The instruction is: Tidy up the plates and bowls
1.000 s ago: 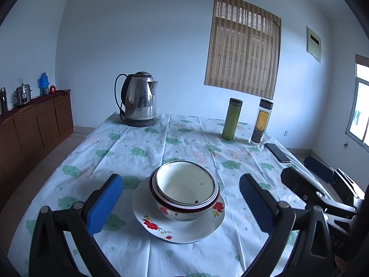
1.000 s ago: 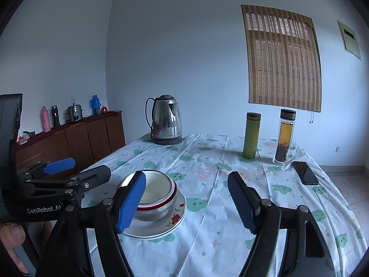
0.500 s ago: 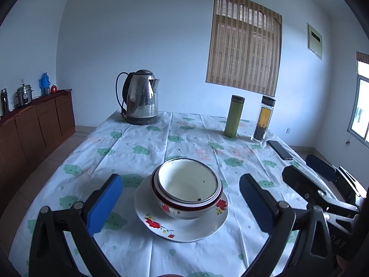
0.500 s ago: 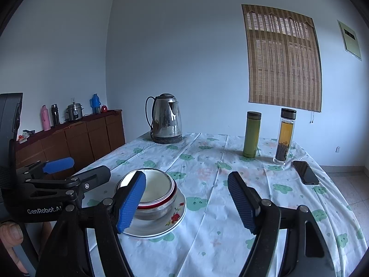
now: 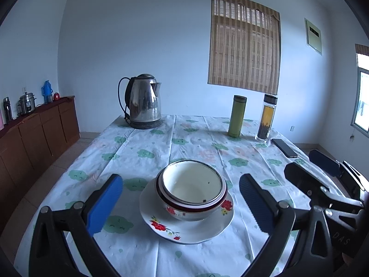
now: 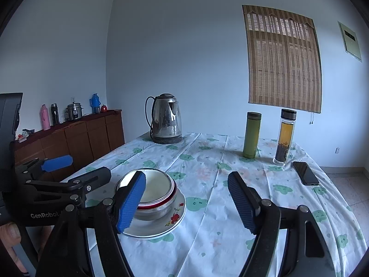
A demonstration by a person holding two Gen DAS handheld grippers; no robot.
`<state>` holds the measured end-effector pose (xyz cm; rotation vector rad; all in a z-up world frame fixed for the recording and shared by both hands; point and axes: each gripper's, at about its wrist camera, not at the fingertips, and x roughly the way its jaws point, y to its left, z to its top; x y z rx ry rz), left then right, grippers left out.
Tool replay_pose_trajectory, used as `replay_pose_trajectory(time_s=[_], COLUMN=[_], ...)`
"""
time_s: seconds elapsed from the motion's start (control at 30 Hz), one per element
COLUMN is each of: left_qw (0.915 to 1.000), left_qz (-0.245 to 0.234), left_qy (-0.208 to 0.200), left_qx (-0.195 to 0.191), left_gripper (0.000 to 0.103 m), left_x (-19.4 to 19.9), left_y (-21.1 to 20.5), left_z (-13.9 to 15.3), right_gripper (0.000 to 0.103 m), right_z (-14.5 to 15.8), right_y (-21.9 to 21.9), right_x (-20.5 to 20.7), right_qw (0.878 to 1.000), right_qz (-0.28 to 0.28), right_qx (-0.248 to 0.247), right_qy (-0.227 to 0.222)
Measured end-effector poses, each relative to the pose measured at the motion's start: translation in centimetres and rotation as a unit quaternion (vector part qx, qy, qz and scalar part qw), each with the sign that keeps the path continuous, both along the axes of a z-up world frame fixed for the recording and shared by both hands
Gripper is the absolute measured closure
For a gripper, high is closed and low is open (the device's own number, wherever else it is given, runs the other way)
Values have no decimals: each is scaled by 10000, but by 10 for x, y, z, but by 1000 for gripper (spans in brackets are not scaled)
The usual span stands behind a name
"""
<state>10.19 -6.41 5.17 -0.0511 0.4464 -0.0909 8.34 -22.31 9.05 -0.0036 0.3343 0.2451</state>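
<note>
We find the left gripper (image 5: 180, 198) and right gripper (image 6: 186, 198) both spread wide, holding nothing. Between the left's pads sit nested bowls (image 5: 191, 189) (inner one cream, outer one red-banded) centred on a flowered plate (image 5: 184, 228), a stable stack on the near table (image 5: 143, 152). Beyond stands the kettle (image 5: 144, 102).

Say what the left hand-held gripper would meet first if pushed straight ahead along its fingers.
Probably the nested bowls on the floral plate: they sit centred between the open left hand-held gripper fingers. Height is unclear, so it might pass over them.
</note>
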Motion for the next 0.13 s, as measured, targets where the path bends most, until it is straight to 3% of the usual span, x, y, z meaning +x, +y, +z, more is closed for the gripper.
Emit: replay_pose_trajectory(time_s=[0.13], left_qw=[10000], left_qz=[-24], left_qy=[-4], left_qx=[-12], left_gripper=[1], left_x=[1], left_y=[1], left_z=[0], right_gripper=[28], right_z=[-1], right_y=[1], right_x=[0], right_qw=[10000], right_qz=[-18], right_qx=[-16], right_qy=[29])
